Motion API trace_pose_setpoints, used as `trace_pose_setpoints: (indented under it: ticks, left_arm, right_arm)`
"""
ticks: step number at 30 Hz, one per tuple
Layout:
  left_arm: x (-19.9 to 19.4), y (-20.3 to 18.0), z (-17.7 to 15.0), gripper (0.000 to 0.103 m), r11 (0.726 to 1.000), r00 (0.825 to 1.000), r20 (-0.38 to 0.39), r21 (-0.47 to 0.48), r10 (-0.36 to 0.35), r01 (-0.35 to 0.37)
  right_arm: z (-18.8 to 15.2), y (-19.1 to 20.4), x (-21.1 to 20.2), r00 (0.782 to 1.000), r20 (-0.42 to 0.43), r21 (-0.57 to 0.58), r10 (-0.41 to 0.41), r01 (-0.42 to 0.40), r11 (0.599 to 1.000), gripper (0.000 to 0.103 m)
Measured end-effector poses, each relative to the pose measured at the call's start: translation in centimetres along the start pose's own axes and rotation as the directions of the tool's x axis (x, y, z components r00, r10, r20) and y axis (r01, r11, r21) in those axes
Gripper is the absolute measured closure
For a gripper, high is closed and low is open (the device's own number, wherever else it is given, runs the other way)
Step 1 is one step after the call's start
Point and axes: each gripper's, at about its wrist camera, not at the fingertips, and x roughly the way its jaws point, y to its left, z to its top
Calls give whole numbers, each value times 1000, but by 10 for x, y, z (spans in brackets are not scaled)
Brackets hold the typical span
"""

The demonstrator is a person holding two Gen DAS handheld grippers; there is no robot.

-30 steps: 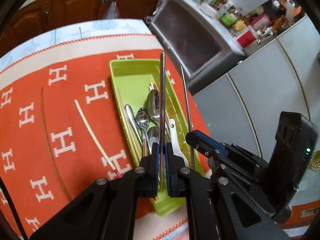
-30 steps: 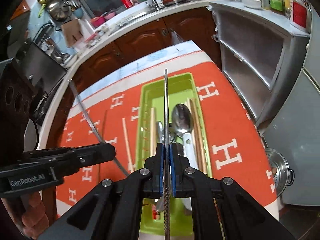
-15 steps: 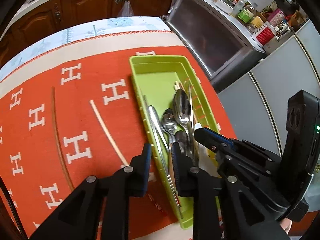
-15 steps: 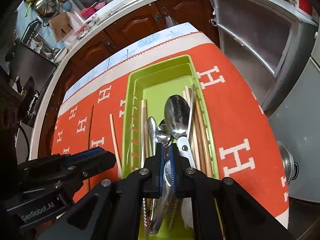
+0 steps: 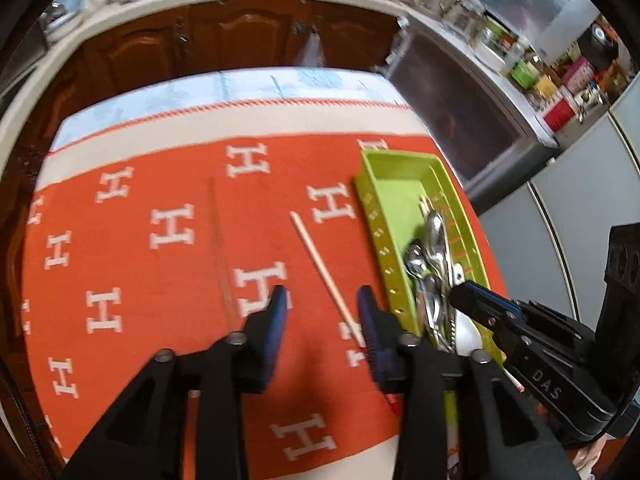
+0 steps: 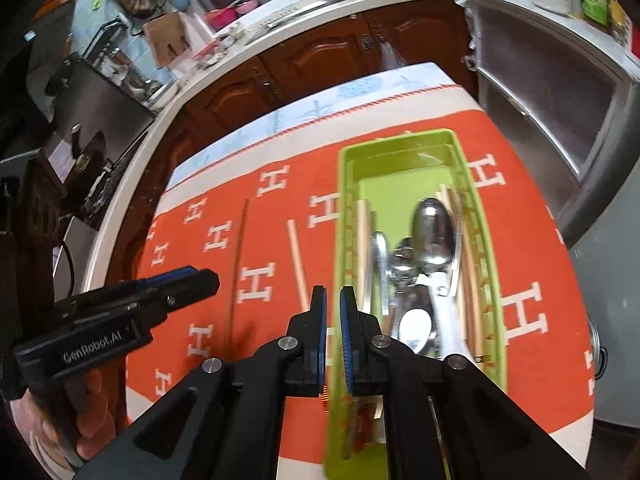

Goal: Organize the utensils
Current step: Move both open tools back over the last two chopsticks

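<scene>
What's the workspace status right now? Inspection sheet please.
Surface: orange tablecloth with white H pattern over the table.
Job's things: green plastic utensil tray holding metal spoons and wooden chopsticks; one pale wooden chopstick and one dark brown chopstick lie loose on the cloth.
Clutter: nothing seen on the cloth.
Grippers: left claw open, empty; right claw narrowly parted, empty.
Cables: nothing seen.
Surroundings: brown wooden cabinets, cluttered counter.
</scene>
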Motion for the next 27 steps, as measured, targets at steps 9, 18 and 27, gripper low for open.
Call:
trace_pose_setpoints:
  ticks: [9,18,27]
  left_arm:
    - [-6,36,-11,51,995,994,58,-52,88,-86]
    - [36,55,-39,51,992,995,17,-89,94,-92]
    - [71,55,-44,55,985,988,-3,-86,151,-151]
  right_arm:
    - [-7,42,4,999,-21,-70,30,-32,997,91]
    - [-12,47,39,997,-74,-92,15,-22,996,90]
    - [-18,46,64,994,-112,-98,-4,-7,995,90]
